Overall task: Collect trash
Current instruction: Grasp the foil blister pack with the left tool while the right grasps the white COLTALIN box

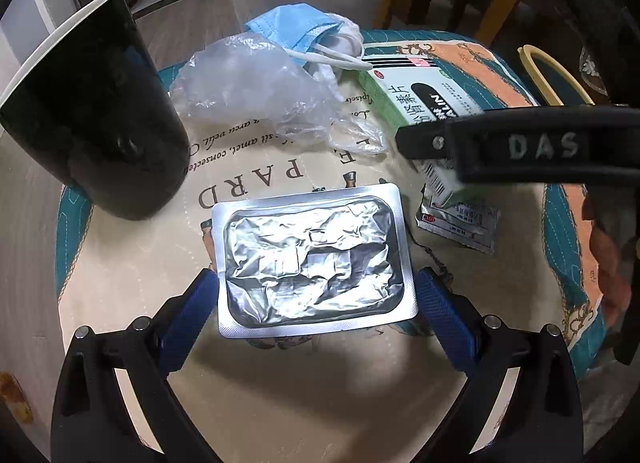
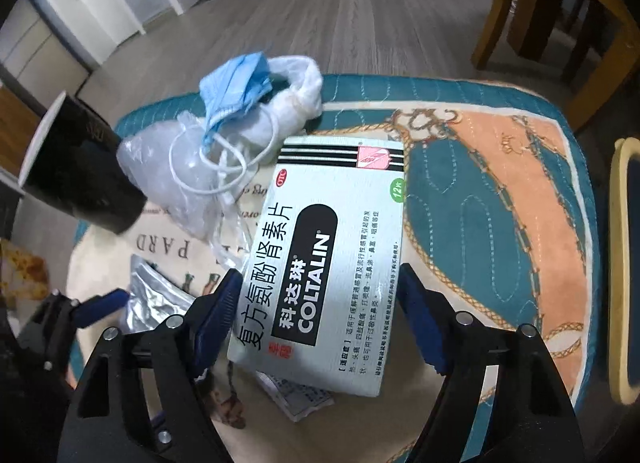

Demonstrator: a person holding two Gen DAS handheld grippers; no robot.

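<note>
On the far left of the cushioned seat (image 1: pixel 120 335) stands a black cup (image 1: pixel 92 111), upright in the left wrist view, its rim pale. Just right of it lies a crumpled clear plastic bag (image 1: pixel 256 91), and behind the bag a blue face mask (image 1: pixel 292 29) rests on a white wad (image 2: pixel 296 103) of what may be tissue or cloth; the material cannot be determined. The mask's white ear loops trail toward the medicine box (image 2: pixel 324 259).

The left gripper (image 1: pixel 316 303) is spread wide. Its blue pads (image 1: pixel 188 319) sit on either side of the silver foil blister pack (image 1: pixel 312 259), which lies flat on the seat. Whether the pads touch its edges cannot be told.

Right of the blister pack, a small printed sachet (image 1: pixel 460 227) lies partly under the near end of the medicine box. The box is white and green, marked COLTALIN.

The right gripper (image 2: pixel 320 323) is also spread, one pad on each side of the box's near half. The left pad (image 2: pixel 218 315) is at or just beside the box edge; the right pad stands slightly apart. At the far right edge, a yellow-rimmed object (image 2: pixel 624 263) is only partly in view.
</note>
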